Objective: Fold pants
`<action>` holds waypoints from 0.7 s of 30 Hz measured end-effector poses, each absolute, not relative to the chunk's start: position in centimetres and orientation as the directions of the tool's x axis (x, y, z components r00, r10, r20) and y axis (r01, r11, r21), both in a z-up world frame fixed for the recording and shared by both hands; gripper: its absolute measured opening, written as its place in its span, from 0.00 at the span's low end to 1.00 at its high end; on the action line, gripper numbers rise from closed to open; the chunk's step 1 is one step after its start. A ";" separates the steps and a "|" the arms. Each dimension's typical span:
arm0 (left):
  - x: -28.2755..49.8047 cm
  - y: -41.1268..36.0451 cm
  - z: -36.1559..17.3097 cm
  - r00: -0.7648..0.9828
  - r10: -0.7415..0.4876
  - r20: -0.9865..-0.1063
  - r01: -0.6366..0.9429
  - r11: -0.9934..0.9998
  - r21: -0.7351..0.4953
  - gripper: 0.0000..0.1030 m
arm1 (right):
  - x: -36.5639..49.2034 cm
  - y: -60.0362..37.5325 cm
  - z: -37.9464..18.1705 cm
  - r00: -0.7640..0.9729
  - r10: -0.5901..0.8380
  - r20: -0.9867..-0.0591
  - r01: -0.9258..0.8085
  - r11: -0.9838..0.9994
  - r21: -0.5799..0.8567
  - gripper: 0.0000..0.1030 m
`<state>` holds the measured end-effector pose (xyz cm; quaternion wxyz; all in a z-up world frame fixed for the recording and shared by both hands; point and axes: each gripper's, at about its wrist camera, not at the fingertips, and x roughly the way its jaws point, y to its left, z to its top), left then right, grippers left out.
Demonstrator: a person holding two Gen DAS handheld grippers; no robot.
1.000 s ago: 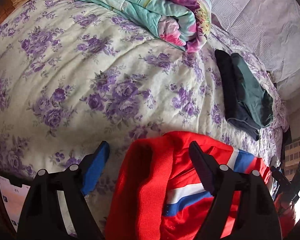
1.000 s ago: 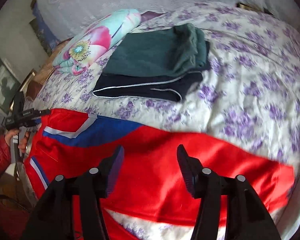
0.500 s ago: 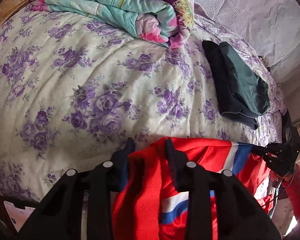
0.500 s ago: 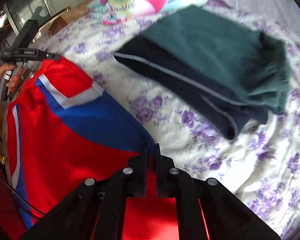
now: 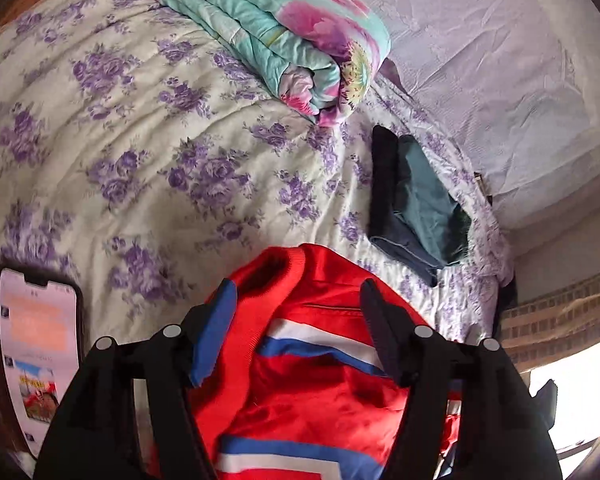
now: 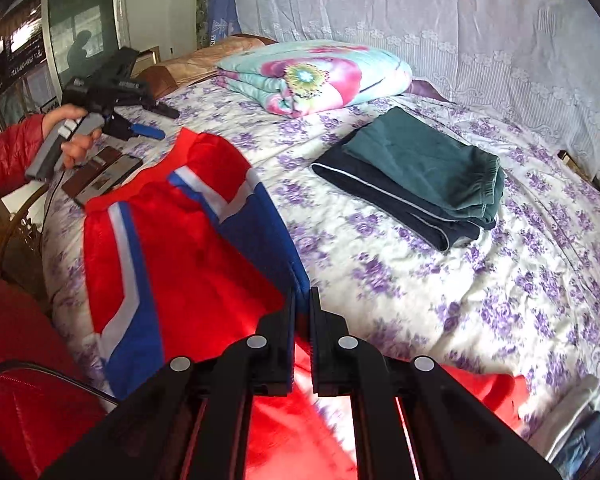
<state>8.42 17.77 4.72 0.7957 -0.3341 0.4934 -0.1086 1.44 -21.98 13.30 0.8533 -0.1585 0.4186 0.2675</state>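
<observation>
Your purple-flowered quilted bedspread (image 6: 440, 288) lies rumpled beyond both fingers. Left gripper (image 5: 296, 320) is opening over glossy red striped pants (image 6: 188, 264); right gripper (image 6: 302, 312) pinches them.

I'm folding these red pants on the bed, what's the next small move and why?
Probably carry the right hand-held gripper, shut on the red pants, toward the waistband, since the left hand-held gripper is opening and no longer pinches it.

left claw (image 5: 296, 328): jaws opening, tilted down | right claw (image 6: 302, 300): clamped, seemingly on cloth
</observation>
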 end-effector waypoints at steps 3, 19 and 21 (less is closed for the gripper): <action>8.5 16.1 5.0 0.424 -0.568 -0.705 -0.179 0.711 -0.680 0.60 | -0.8 -21.1 13.3 0.507 0.329 -0.797 -0.594 0.803 -0.047 0.06; 13.7 10.0 3.1 0.202 -0.492 -0.847 -0.351 0.771 -0.532 0.71 | -6.4 -21.5 12.1 0.496 0.348 -0.796 -0.551 0.834 0.022 0.06; 12.9 10.6 2.8 0.223 -0.516 -0.827 -0.361 0.744 -0.562 0.64 | -6.5 -21.8 12.0 0.492 0.352 -0.796 -0.549 0.835 0.029 0.06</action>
